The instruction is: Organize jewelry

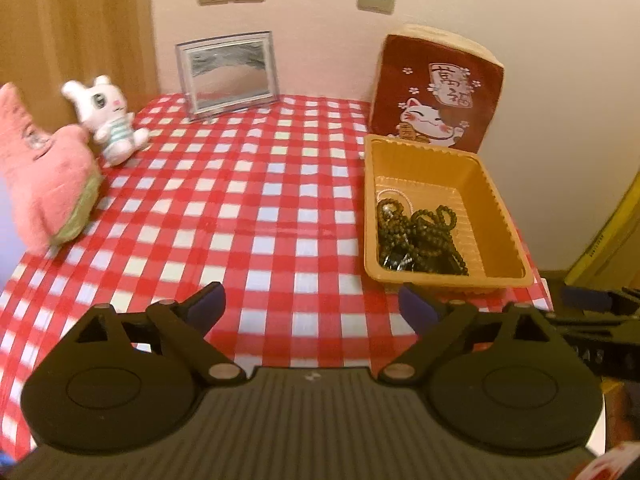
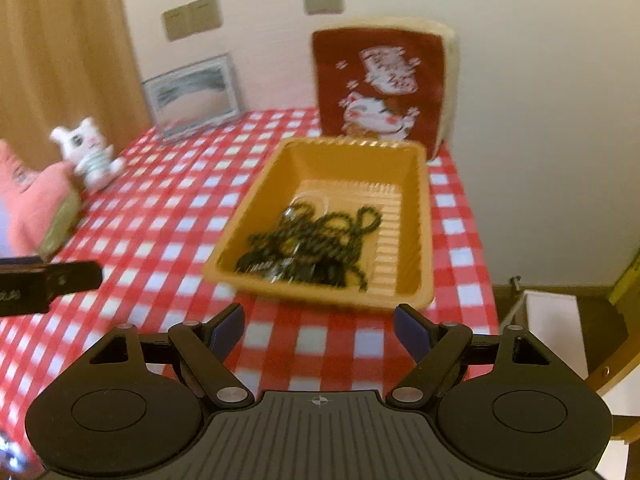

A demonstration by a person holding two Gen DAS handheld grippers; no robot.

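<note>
Right wrist view: a tangle of dark beaded jewelry (image 2: 316, 244) lies heaped in the near half of an orange plastic tray (image 2: 416, 216), which sits along the bench's right edge, its long axis running from the near edge toward the back wall. Behind it, touching or just short of its far rim, stands a red lucky-cat box (image 2: 380, 84).

We hold both sets of tongs clear of the tray. The right tongs (image 2: 318, 334) stand wide with nothing between the pads, and the beads lie straight ahead and slightly below them, just beyond the tray's near rim. The left tongs (image 1: 312, 310) are wider still and also empty; from the left wrist view the tray (image 1: 492, 184) lies ahead and off to their right.

We judge the right hand the nearer and better lined up for any reach into the tray.

No loose piece shows on the red-checked cloth (image 1: 248, 200), so the gathering looks largely done. A white plush rabbit (image 1: 108, 116), a pink plush (image 1: 44, 176) and a framed picture (image 1: 228, 74) keep to the far left corner.
</note>
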